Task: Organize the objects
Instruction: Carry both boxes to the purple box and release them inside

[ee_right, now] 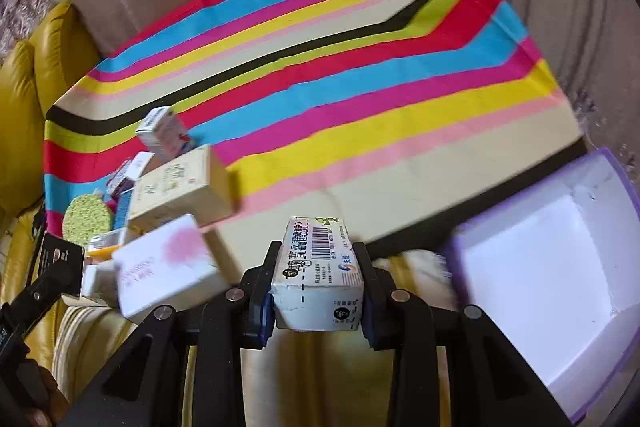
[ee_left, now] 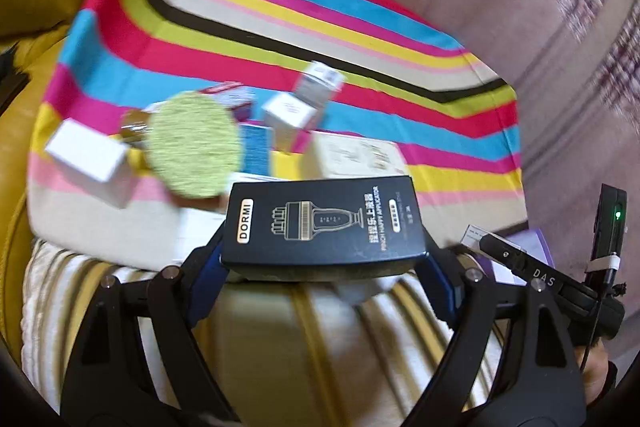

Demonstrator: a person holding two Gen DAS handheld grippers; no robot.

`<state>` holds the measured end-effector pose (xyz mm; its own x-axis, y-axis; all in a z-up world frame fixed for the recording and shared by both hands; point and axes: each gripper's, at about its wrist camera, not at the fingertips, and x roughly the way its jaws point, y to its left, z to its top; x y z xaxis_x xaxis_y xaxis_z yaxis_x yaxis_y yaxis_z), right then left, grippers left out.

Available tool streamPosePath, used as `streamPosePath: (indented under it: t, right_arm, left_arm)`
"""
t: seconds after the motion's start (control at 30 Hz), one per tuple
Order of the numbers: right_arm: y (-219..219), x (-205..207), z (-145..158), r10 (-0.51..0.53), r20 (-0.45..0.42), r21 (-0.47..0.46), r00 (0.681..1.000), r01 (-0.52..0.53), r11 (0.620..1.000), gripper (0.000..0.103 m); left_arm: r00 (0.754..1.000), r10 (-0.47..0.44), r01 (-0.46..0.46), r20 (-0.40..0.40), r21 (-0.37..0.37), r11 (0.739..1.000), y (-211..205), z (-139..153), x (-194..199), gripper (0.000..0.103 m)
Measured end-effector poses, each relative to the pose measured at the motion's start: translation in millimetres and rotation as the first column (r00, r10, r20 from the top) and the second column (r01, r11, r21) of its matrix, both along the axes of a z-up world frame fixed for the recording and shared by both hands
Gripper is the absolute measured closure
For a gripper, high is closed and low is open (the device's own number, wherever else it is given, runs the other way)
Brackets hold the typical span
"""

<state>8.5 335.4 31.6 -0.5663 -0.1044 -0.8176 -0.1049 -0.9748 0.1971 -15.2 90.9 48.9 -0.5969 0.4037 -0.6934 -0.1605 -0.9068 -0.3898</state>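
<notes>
Evidently, both grippers carried a load above the striped cloth that covered the sofa seat. The left gripper had its jaws spread wide across the breadth of a dark DORMI box, clamped flat with its printed face up, near the cloth's near edge. The right gripper had its jaws at a moderate opening, pressed on the long sides of a white barcode carton, which pointed forward, also at the cloth's near edge. A purple-rimmed tray, white inside, lay at the cloth's near right corner, just beside the right gripper. The remaining clutter, including a green sponge, a cream box and a pink-printed box, sat heaped toward the cloth's near left corner.

Judged from this layout, the step in hand was delivery of the held boxes to the tray. Done well, each box would be kept level, lowered until it rested on the tray floor, aligned with a wall, and released only then. The two grippers should be sequenced, since they stood close together.
</notes>
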Motion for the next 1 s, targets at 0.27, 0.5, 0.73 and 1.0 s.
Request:
streamPosePath:
  t: [0.27, 0.5, 0.73, 1.0]
  right_arm:
    - [58.5, 28.5, -0.5, -0.106, 0.008, 0.018, 0.994, 0.105, 0.994, 0.069]
    - [110.9, 52.3, -4.7, -0.211, 0.018, 0.048, 0.977, 0.210, 0.977, 0.068]
    - [153.5, 69.2, -16.3, -0.297, 0.040, 0.055, 0.954, 0.294, 0.954, 0.068]
    - [181.4, 82.7, -25.0, -0.359, 0.051, 0.042, 0.932, 0.357, 0.933, 0.067]
  left_arm:
    - [0.981, -0.195, 0.194, -0.014, -0.063, 0.979, 85.1, 7.1, 0.5, 0.017]
    - [0.925, -0.379, 0.373, -0.016, -0.132, 0.918, 169.5, 9.0, 7.3, 0.017]
    - [0.857, -0.516, 0.508, 0.002, -0.179, 0.843, 238.1, 6.2, 15.7, 0.017]
    - [0.794, -0.608, 0.598, 0.014, -0.195, 0.777, 289.2, 2.9, 22.2, 0.015]
